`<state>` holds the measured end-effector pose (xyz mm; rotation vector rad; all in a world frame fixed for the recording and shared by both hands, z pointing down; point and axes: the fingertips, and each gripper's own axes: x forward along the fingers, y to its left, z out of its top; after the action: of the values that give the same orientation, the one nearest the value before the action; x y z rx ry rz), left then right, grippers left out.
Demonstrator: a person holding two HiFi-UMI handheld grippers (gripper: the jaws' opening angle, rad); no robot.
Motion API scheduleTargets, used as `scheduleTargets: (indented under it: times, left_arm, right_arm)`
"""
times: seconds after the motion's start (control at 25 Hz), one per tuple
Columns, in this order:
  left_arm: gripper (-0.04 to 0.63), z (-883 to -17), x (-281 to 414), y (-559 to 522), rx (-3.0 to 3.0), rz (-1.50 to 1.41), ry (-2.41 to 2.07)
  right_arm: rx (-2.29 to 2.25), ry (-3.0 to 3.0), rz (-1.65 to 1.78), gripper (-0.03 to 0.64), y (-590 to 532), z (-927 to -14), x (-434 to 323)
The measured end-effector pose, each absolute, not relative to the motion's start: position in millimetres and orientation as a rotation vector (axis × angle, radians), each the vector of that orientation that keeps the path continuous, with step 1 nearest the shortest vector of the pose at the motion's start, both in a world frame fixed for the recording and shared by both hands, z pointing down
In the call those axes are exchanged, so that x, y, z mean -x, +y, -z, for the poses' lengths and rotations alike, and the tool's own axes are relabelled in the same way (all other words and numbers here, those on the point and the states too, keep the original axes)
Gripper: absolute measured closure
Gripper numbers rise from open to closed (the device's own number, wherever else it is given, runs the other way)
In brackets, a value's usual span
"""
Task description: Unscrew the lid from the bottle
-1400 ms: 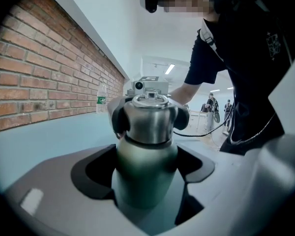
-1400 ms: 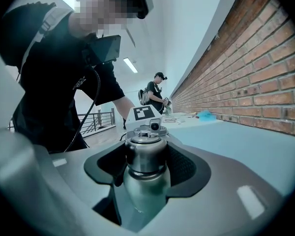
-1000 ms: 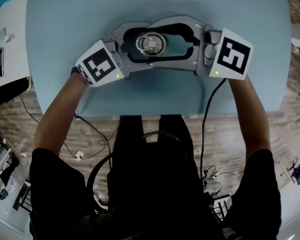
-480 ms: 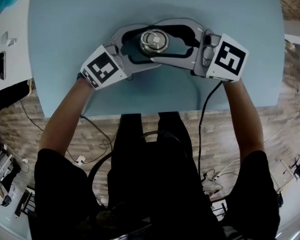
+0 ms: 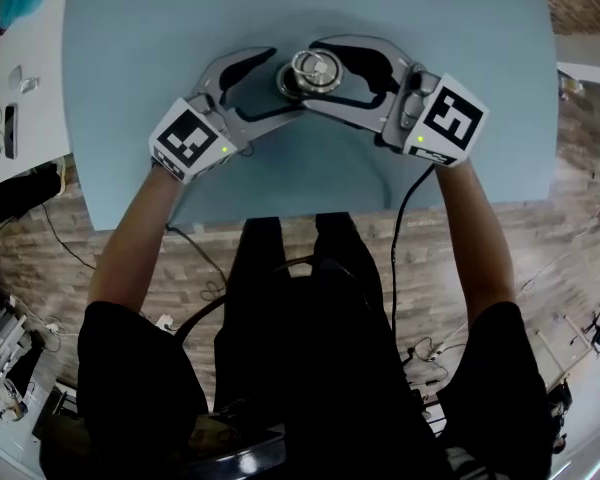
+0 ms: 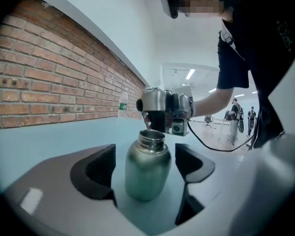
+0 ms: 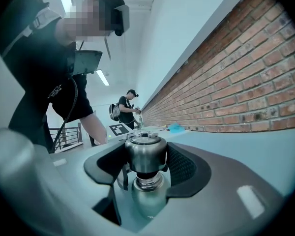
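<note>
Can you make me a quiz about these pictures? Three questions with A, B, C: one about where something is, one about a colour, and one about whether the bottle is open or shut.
1. Where is the lid?
A. Lying on the table beside the bottle
B. In the right gripper, just above the bottle
C. On the floor

2. What colour is the table?
A. Light blue
B. Red
C. Yellow

3. How is the bottle?
A. Screwed shut
B. Standing up with its top open
C. Tipped on its side

Answers:
1 B: the right gripper is clamped on the lid, which is held over the bottle.
2 A: the bare table is light blue.
3 B: the left gripper view shows the bottle upright with its neck uncovered.
</note>
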<state>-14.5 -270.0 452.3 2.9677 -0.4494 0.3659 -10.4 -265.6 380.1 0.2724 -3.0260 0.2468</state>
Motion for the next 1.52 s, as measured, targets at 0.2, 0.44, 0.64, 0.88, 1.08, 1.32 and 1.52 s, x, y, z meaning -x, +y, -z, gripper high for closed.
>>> scheduleTargets:
  times: [0.2,0.44,0.64,0.88,1.08,1.32,1.52]
  left_arm:
    - [0.241,-442,22,-261,-2.940,-0.306,-0.510]
    - [0.286,-427,30,-264,-2.902,-0.224,-0.626]
    - [0.339,-420,37,-267,-2.877,-0.199,-0.723]
    - [0.387,-409,50,-271,-2.838,-0.163,-0.832]
    - [0.421,-403,54,-268,-2.822,-0.153,-0.900]
    - [0.463,-400,57,-267,-2.782,-0.136,-0.984]
    - [0.494,-403,57,-264,-2.732,-0.128,-1.030]
  right_arm:
    - [-0.388,-3.038,-0.275,0.354,-263,-376,3]
    - [-0.530,-3.034,-0.315,0.354,-261,-380,-5]
    - [-0.594,-2.978,-0.287,0.354,-258,-390,-9]
    - [-0.699,-2.952,-0.284,0.354,-255,-394,-16]
    - [-0.738,-2.921,-0.277,0.354,-249,-403,-21]
    - [-0.822,-2.873,-0.264,0.354,-253,-413,-29]
    - [-0.878,-2.843,-0.295,0.354,-257,-423,-32]
